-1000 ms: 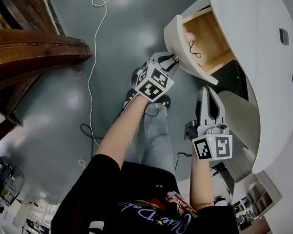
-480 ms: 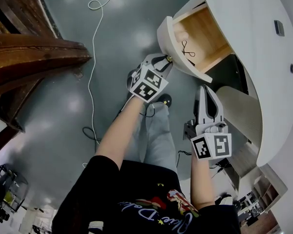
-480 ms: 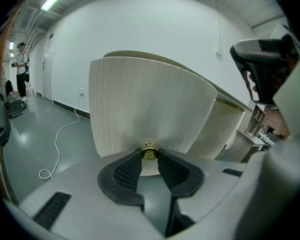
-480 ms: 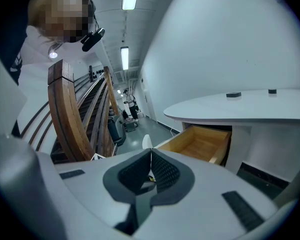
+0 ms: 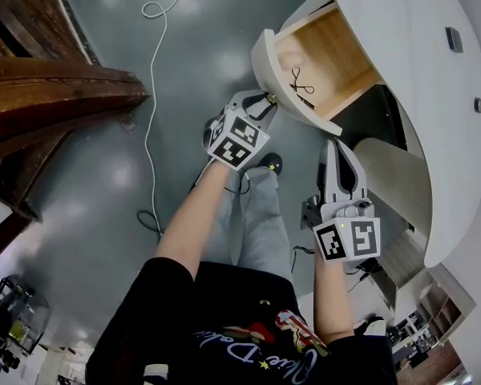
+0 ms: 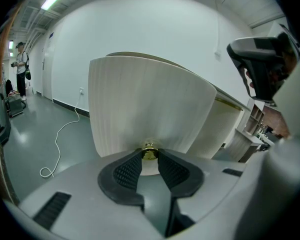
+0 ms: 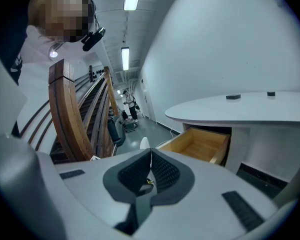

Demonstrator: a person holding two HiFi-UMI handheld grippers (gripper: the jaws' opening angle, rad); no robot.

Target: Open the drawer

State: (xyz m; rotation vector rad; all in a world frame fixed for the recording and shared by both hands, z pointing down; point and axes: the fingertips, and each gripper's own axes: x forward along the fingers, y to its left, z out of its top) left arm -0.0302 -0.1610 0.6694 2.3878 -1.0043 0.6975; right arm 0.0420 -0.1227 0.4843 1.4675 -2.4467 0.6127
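When viewed along the left gripper (image 6: 150,157): ribbed pads (image 6: 128,171) set partway apart, tips clamped on either side of a small brass knob (image 6: 149,151). Directly beyond the knob and joined to it: curved, pale, finely ribbed drawer front (image 6: 145,104), filling the space ahead of the jaws.

Head view, same tool: drawer (image 5: 325,50) pulled well out from under a rounded white desk top (image 5: 401,79). Light-wood interior exposed on the far side of the front panel from the gripper. Small dark wiry item (image 5: 301,79) lying inside, close behind that panel.

To the right of the left gripper and nearer the person: right gripper (image 5: 339,147), pads pressed together with nothing between them, clear of the drawer.

To the left of the left gripper: grey floor (image 5: 200,46), with a white cable (image 5: 147,135) trailing across it. Farther left: curved dark-wood railing (image 5: 56,87).

Behind both grippers: bare forearms and black shirt of the person holding them.

Far off at the left edge of the left gripper view: standing figure (image 6: 22,66) in a corridor.
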